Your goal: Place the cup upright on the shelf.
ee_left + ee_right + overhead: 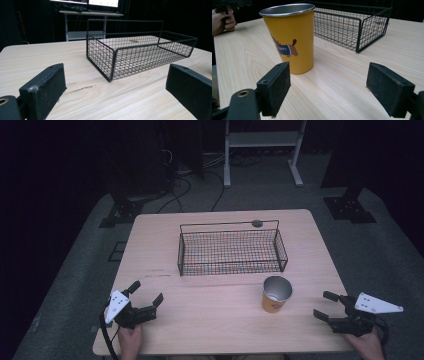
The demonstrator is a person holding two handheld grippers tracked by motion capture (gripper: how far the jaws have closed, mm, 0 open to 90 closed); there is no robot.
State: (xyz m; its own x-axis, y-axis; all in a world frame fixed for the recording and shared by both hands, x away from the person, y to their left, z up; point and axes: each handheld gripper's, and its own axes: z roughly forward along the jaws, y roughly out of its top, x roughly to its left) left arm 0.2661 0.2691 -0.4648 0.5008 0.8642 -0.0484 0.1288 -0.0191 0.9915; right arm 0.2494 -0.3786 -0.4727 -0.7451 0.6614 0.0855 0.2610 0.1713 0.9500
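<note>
The yellow cup point(276, 294) stands upright on the wooden surface point(200, 320), just in front of the near right corner of the wire basket point(231, 251) and apart from it. The high view looks down into its bare metal inside; the right gripper view point(290, 37) instead shows its side, printed with a cartoon dog in a blue coat.

The right gripper point(326, 306) rests at the surface's right near edge, held in the person's right hand point(367, 345), with its fingers point(275, 87) spread wide and nothing between them. They point toward the cup, which is near but not touched. Its own view sets the cup to the left of the gap, ahead of the left finger.

The left gripper point(146, 293) sits near the left near corner, well apart from the cup, its fingers point(45, 87) also wide apart and empty. Its view looks across the bare wood at the basket point(140, 50), showing the raised handle bar and mesh walls from low down, with a desk and screens in the dark behind. The right gripper view also catches the person's left hand point(223, 20) farther off at the top left.
</note>
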